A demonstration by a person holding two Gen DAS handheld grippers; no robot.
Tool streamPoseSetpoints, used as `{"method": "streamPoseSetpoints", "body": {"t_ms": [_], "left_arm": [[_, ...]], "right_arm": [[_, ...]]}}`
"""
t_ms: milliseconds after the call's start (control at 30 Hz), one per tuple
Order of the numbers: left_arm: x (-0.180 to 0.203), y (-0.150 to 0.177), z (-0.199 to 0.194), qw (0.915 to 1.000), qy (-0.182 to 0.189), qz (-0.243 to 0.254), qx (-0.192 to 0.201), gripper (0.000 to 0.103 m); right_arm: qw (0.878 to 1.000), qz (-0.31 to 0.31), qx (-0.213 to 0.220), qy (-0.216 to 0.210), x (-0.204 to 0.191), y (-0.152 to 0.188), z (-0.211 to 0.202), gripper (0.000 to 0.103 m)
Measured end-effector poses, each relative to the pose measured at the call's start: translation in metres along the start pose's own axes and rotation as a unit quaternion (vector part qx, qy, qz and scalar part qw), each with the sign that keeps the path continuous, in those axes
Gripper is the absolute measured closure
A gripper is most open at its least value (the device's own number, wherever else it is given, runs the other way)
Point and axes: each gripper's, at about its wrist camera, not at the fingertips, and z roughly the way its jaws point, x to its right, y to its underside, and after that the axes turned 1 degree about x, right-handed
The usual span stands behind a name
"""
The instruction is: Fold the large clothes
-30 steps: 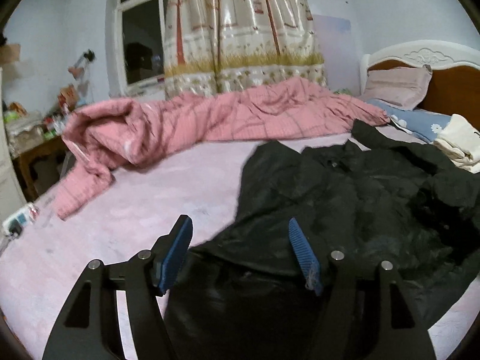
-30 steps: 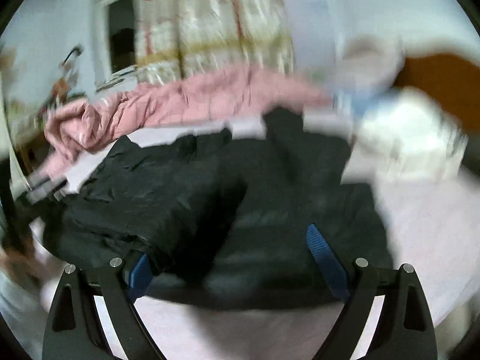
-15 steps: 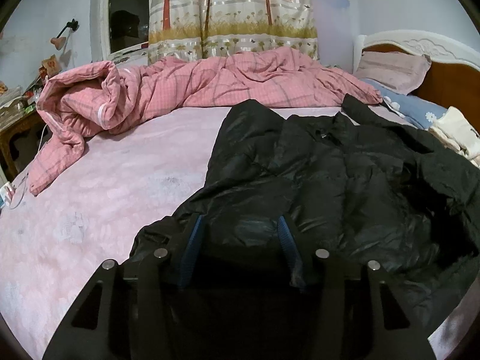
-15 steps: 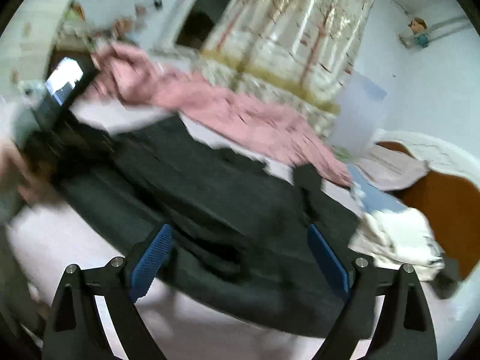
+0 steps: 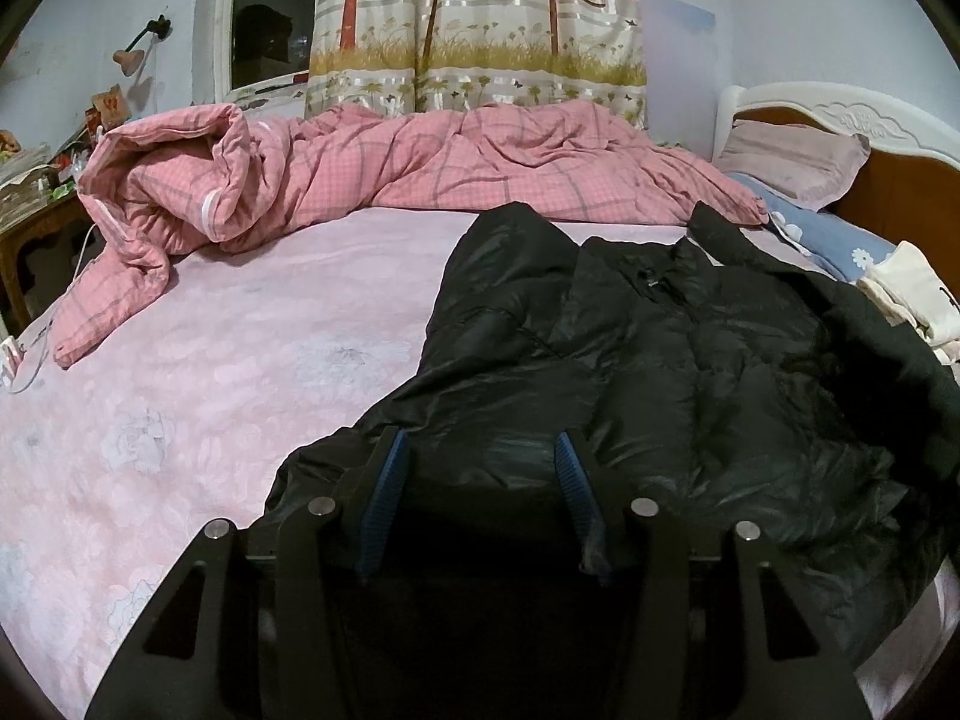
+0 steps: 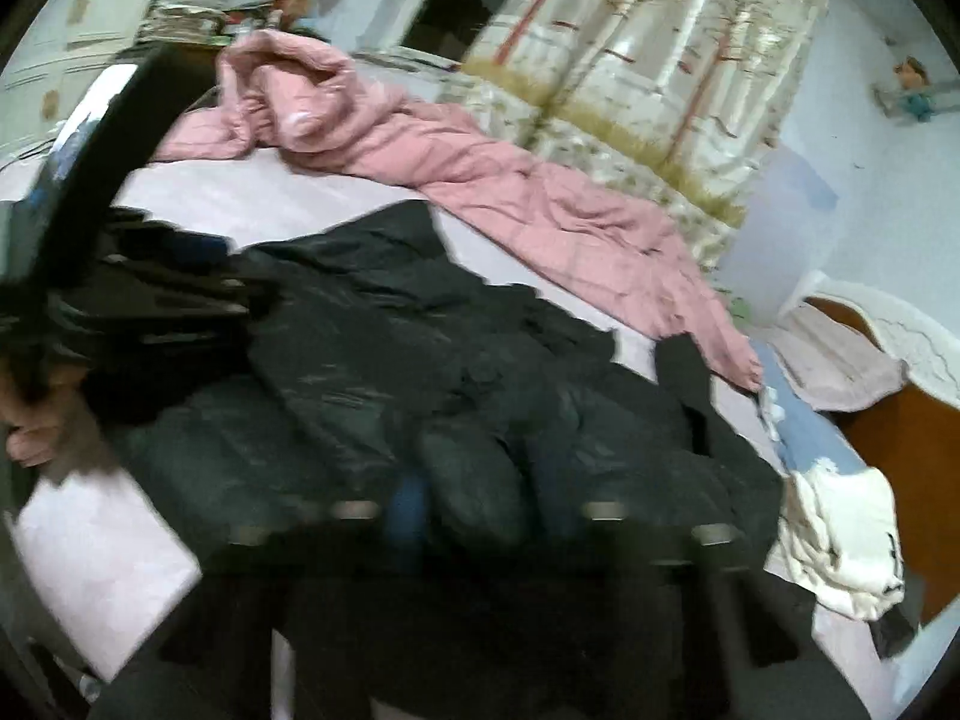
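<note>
Lying spread over the right half of the pink bed sheet, the black puffer jacket has its collar toward the pink checked quilt bunched along the far edge of the bed. Left hand-held gripper: jaws partly apart, blue pads flanking the near hem of the jacket, fabric sitting between them; whether the pads actually pinch it cannot be told. Right hand-held gripper: view heavily motion-blurred, fingers low over the jacket's near edge with a dark fold between them; opening cannot be told. Cream garment lies at the right by the blue floral pillow. Tree-print curtain hangs behind the bed
</note>
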Motion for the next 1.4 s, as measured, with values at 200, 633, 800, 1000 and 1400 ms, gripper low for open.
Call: {"method": "streamPoseSetpoints", "body": {"t_ms": [200,633,800,1000,1400], "left_arm": [[0.003,-0.014,-0.008,0.9996,0.015,0.018,0.014,0.053],[0.030,-0.053,0.133,0.9674,0.024,0.082,-0.238,0.027],[0.005,-0.067,0.126,0.9846,-0.021,0.026,-0.172,0.092],[-0.049,-0.082,0.118,0.9900,-0.042,-0.068,-0.116,0.094],[-0.051,-0.075,0.121,0.9890,-0.046,-0.065,-0.125,0.041]], "right_arm": [[0.987,0.134,0.044,0.077,0.102,0.015,-0.043,0.092],[0.988,0.148,0.042,0.016,0.187,0.001,-0.002,0.092],[0.986,0.144,0.080,0.004,0.192,-0.026,0.008,0.092],[0.991,0.120,0.050,0.012,0.179,-0.044,0.066,0.092],[0.975,0.154,-0.156,0.043,0.196,-0.002,0.162,0.070]]}}
